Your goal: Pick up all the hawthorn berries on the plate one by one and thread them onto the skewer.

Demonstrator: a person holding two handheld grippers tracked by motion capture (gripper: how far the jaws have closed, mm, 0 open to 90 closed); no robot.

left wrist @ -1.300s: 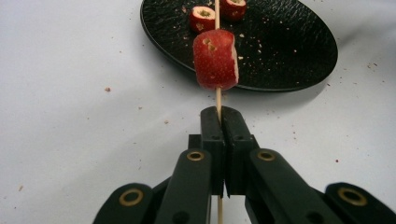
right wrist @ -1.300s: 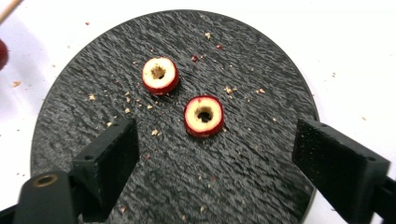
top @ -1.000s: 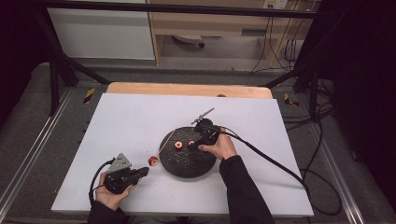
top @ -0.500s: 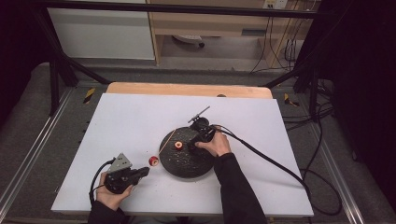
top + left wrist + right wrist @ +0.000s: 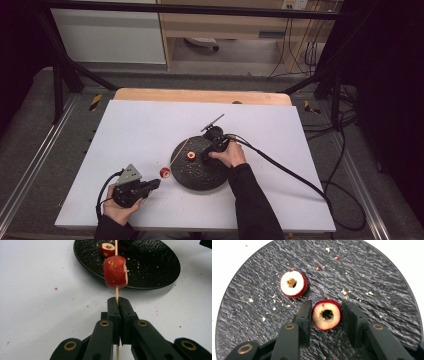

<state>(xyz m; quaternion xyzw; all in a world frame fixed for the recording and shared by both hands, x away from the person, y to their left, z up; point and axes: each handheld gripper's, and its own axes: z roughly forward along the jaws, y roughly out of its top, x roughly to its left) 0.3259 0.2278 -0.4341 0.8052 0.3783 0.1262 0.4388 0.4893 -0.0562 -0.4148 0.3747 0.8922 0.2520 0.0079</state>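
On the black slate plate [image 5: 372, 277], the right gripper [image 5: 326, 315] straddles a cored red fruit slice [image 5: 326, 314], jaws apart; squeeze gently. Off the plate's edge, the left gripper [image 5: 117, 305] clamps the skewer [image 5: 116, 293].

Red fruit piece [image 5: 115, 271] threaded on wooden skewer [image 5: 116, 293], held off table beside black plate [image 5: 160, 267]. Two cored red-skinned rings laid on plate: one [image 5: 293, 284] free, one [image 5: 326, 314] btwn jaws.
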